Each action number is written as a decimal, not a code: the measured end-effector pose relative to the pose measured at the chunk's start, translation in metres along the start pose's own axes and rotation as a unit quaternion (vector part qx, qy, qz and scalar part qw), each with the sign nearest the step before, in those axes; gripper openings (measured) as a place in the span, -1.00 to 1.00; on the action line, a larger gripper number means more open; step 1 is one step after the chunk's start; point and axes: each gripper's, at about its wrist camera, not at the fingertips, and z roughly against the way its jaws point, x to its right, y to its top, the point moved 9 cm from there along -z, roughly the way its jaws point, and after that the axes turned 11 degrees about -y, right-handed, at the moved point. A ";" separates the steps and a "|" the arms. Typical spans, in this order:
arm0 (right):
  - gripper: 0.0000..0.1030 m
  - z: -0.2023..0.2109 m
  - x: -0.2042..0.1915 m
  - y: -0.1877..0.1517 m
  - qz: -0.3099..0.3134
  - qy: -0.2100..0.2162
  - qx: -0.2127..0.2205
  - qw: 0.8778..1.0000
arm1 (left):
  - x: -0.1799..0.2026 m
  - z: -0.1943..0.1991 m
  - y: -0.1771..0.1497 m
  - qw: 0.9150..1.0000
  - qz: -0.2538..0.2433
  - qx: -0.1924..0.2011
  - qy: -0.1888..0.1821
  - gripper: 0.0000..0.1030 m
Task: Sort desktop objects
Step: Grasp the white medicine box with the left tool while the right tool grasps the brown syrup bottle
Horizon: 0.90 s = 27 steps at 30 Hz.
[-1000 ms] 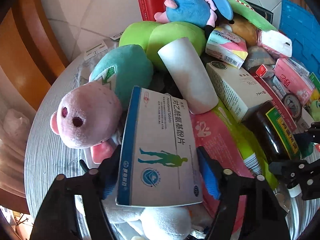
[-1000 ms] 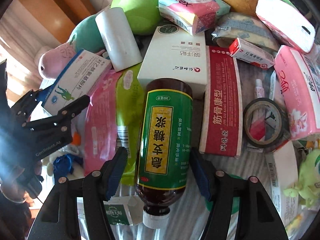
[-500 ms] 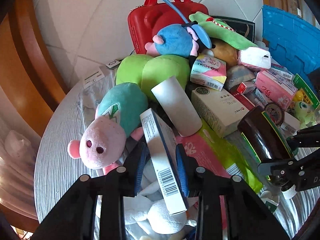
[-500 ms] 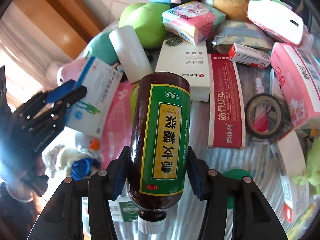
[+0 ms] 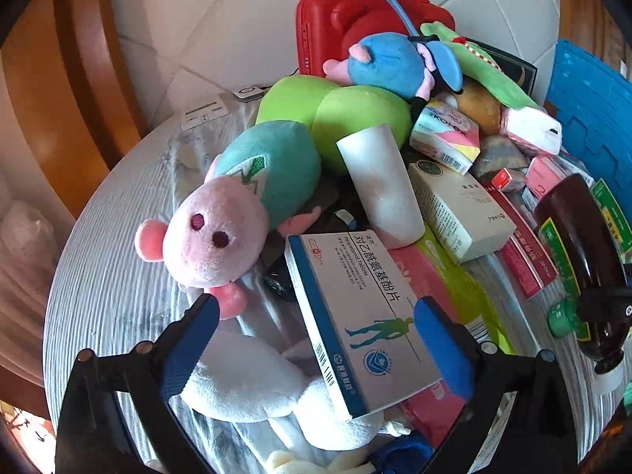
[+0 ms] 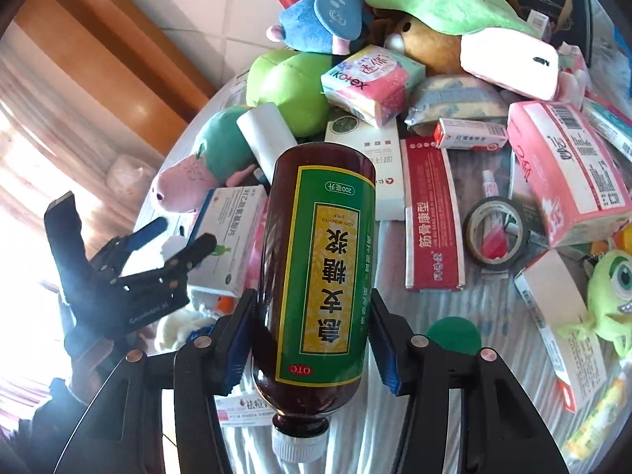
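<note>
My right gripper (image 6: 312, 335) is shut on a brown syrup bottle (image 6: 320, 276) with a green and yellow label, held above the cluttered round table, cap toward the camera. The bottle also shows at the right edge of the left wrist view (image 5: 580, 252). My left gripper (image 5: 316, 339) is open, its blue pads wide apart. A white and blue tablet box (image 5: 359, 316) lies between them, resting on a white plush (image 5: 245, 383) and a pink packet; it touches neither pad. The left gripper also shows in the right wrist view (image 6: 166, 237), beside that box (image 6: 225, 245).
The table (image 5: 102, 288) carries plush toys: a pink-headed teal pig (image 5: 221, 221), a green cushion (image 5: 335, 110), a blue mouse (image 5: 391, 63). A red case (image 5: 328, 23), white roll (image 5: 383, 181), medicine boxes (image 6: 430, 213), tape roll (image 6: 493, 233), tissue pack (image 6: 565, 166) and blue crate (image 5: 592, 114) crowd the right.
My left gripper has opened and let go of the tablet box, which now lies flat-tilted on the pile. My right gripper has lifted the syrup bottle higher.
</note>
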 end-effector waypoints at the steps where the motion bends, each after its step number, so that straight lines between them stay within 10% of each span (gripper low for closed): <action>1: 0.02 0.000 -0.001 0.000 0.000 0.000 0.000 1.000 | 0.000 -0.001 0.000 1.000 0.004 0.000 0.000 0.95; 17: 0.02 -0.008 0.006 0.012 -0.015 0.020 0.002 1.000 | 0.009 -0.057 -0.017 0.992 -0.021 -0.114 0.053 0.94; 22: 0.02 -0.001 0.015 0.009 -0.015 0.021 0.001 1.000 | 0.014 -0.049 -0.016 0.994 -0.032 -0.105 0.029 0.19; 23: 0.02 0.000 0.016 0.009 -0.017 0.021 0.002 1.000 | 0.017 -0.047 -0.017 0.994 -0.035 -0.105 0.014 -0.53; 27: 0.02 0.007 0.021 0.007 -0.019 0.022 0.007 1.000 | 0.015 -0.034 -0.016 0.995 -0.037 -0.092 0.012 -0.65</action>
